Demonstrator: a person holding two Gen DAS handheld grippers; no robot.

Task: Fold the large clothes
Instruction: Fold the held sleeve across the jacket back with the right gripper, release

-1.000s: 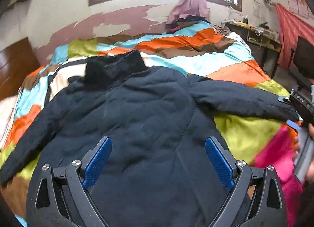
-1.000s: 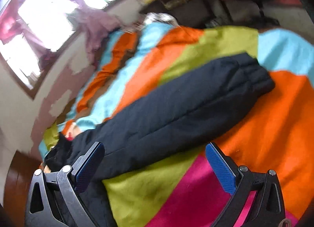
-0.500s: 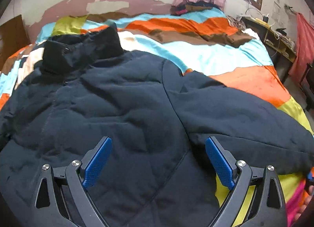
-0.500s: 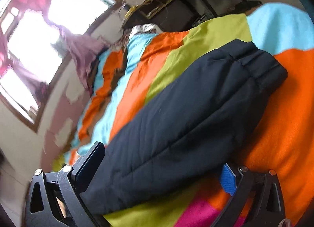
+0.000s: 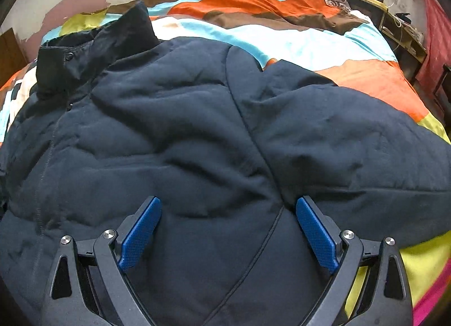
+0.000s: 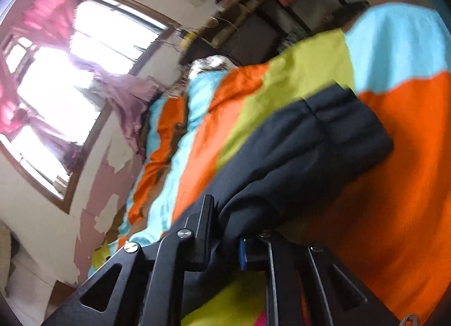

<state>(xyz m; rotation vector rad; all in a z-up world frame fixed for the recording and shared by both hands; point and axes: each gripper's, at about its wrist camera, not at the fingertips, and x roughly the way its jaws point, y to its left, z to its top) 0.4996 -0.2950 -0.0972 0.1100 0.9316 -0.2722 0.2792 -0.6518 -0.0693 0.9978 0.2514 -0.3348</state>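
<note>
One dark padded jacket (image 5: 183, 142) lies on one patchwork quilt (image 5: 310, 44). Right gripper (image 6: 225, 241) has just clamped its sleeve (image 6: 310, 142); left gripper (image 5: 225, 230) gapes above the jacket.

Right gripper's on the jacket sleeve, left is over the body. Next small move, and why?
Probably lift the sleeve and carry it across onto the jacket body. The right gripper has just closed and pinches the sleeve, which lies stretched out over the bedspread. The left gripper is open above the body, gripping nothing, placed to steady it.
</note>
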